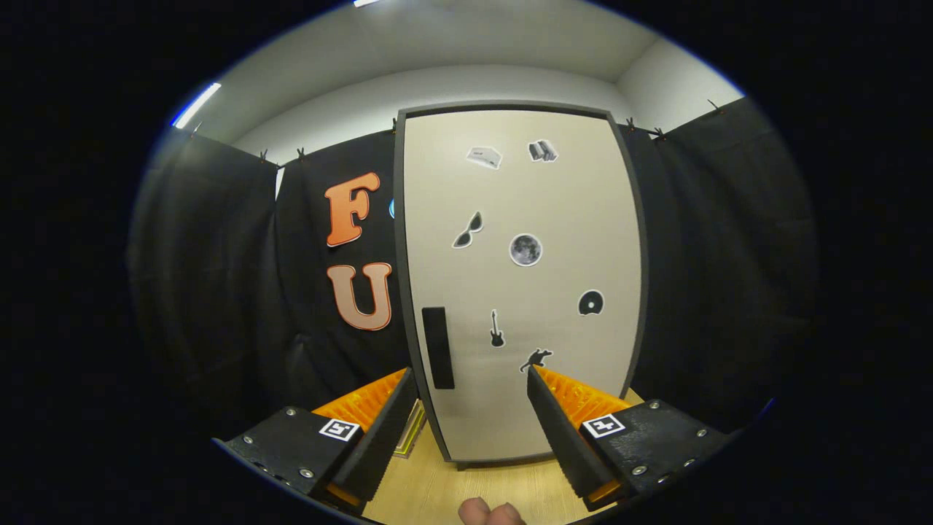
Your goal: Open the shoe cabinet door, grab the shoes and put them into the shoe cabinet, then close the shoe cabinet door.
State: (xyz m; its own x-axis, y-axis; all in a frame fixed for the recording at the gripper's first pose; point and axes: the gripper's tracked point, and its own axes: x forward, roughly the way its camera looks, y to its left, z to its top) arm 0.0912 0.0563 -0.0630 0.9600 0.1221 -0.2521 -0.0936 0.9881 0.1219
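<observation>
The shoe cabinet (521,284) stands upright just ahead of my fingers, its pale door shut inside a dark frame and dotted with several small stickers. A black vertical handle (438,347) sits low on the door's left side, just beyond my left fingertip. My gripper (470,375) is open, its two fingers spread wide before the door's lower part with nothing between them. A shoe does not come into sight from here.
The cabinet rests on a light wooden surface (452,488). Black cloth walls (211,277) hang close on both sides of it. A person's fingertips (490,513) show below the gripper. A flat yellowish object (412,434) lies by the cabinet's lower left corner.
</observation>
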